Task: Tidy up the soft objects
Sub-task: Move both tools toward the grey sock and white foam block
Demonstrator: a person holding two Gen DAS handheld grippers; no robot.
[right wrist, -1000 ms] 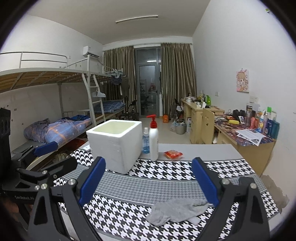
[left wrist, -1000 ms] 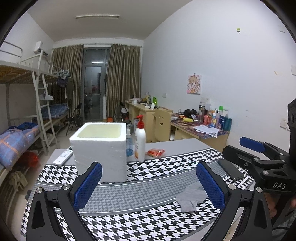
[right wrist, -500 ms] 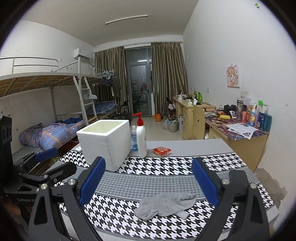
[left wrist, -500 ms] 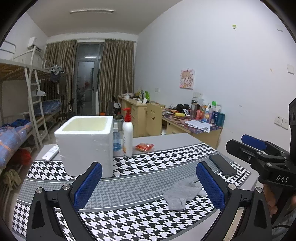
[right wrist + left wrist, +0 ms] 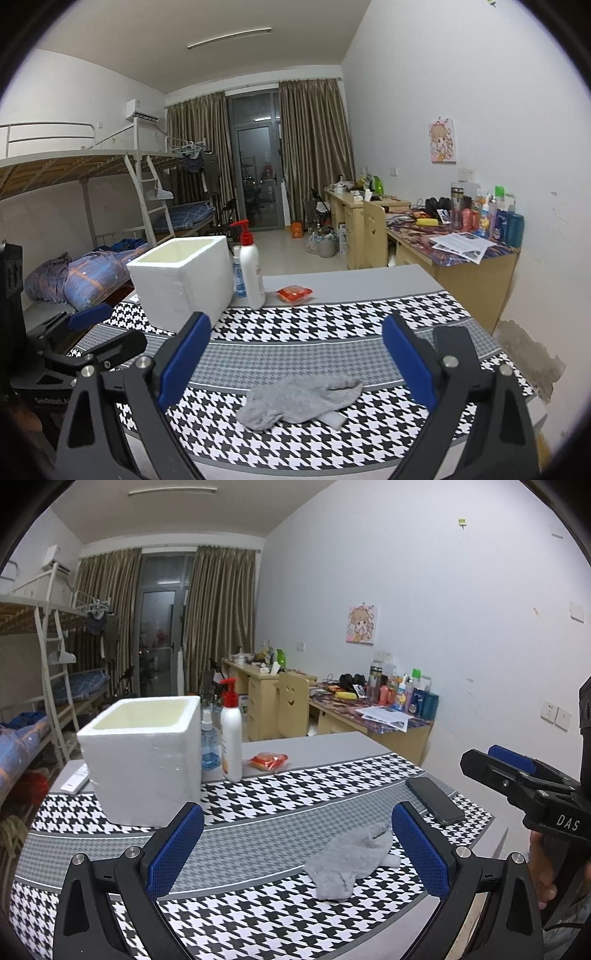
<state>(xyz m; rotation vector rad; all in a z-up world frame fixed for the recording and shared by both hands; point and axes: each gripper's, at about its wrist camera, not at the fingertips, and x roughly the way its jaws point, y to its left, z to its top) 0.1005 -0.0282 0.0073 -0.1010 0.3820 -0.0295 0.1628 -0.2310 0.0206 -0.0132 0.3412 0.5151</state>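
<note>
Both grippers hover above the near edge of the table, neither touching anything. Left gripper: jaws spread wide, nothing between the blue pads. Right gripper: likewise wide open and empty, the grey sock lying below and between its fingers in the right wrist view. The sock is crumpled flat on the houndstooth cloth, near the front edge, well apart from the white foam box, which stands open-topped at the far left and is probably the destination. Risks, as judged from here: the sock is thin and limp, so a pinch that lands too high closes on air, and one too low may catch the cloth with it and drag the cloth, which could upset the pump bottle and the small blue bottle standing just beside the box. A black phone lies near the sock on its right in the left wrist view; a sweeping approach could knock it toward the table edge. Both grippers are close together, so converging on the one sock risks a collision. A sock gripped by one end may dangle and snag the box rim.
</note>
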